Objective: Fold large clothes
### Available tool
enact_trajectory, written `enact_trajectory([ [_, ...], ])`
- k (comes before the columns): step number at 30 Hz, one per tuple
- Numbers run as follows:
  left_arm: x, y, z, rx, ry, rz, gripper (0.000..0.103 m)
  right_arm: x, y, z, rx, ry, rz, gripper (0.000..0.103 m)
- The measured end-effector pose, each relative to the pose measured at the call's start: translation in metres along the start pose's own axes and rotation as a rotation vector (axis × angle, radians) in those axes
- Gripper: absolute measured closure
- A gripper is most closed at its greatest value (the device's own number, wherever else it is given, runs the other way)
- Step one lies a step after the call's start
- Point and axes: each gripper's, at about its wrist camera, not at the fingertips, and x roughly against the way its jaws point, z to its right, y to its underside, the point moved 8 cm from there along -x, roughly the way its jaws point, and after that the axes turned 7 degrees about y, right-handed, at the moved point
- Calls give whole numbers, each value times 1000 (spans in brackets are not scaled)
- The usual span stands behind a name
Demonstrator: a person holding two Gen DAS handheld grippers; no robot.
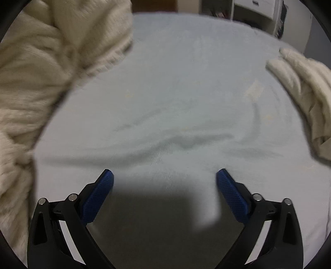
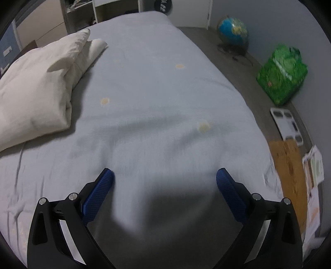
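A bulky cream knitted garment lies heaped at the left of the left wrist view, on the pale blue-grey bed sheet. My left gripper is open and empty, just above the bare sheet to the right of that heap. A folded cream garment lies at the right edge. In the right wrist view the same folded cream garment sits at the left on the sheet. My right gripper is open and empty over the bare sheet, to the right of it.
The sheet is wrinkled in front of both grippers. The bed's right edge drops to a grey floor holding a globe, a green bag, a white scale and a brown cardboard sheet. Shelves stand beyond the bed.
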Motion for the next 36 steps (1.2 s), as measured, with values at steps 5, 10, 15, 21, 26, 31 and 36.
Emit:
enact_trajectory([
  [5,1,-1,-5,18,27,24,5,-4,-5,-3,-24,30,12,6],
  [10,3,-1,-4,22,33,24,5,-5,-3,2,-40,10,11,6],
  [15,1,-4,-7,23,34,23,5,-8,-5,5,-36,12,11,6],
  [21,0,-4,-5,23,34,23,5,-9,-4,5,-37,13,13,6],
  [26,0,-4,-6,23,35,23,5,-9,-4,4,-44,19,15,6],
  [31,1,-4,-6,23,35,23,5,-8,-4,3,-50,25,19,6],
  [36,2,-4,-7,23,35,23,5,-8,-4,3,-50,25,20,6],
])
